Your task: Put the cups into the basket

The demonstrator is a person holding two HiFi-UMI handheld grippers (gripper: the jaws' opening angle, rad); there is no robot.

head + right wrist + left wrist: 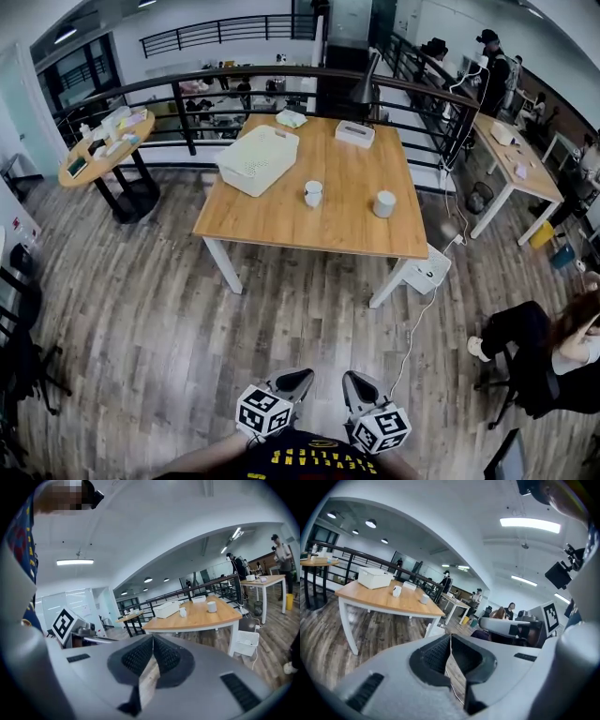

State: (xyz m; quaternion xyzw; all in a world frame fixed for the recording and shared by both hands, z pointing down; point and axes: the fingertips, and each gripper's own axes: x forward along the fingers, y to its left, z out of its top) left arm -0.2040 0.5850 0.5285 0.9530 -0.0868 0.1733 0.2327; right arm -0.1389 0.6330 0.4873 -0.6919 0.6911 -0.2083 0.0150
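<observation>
Head view: basket (246, 173) on far left part of wooden surface (319, 230). Handled cup (313, 193) and plain cup (384, 203) upright near middle, apart from each other and outside basket. Left claw (292, 382) and right claw (356, 384) low over floor, well apart from surface.

Left gripper view: left claw fully closed, nothing between pads.

Right gripper view: right claw closed tight too, empty.

Risk: claw reaching cup without opening first would push it over; plain cup, nearer right edge, could fall off.
</observation>
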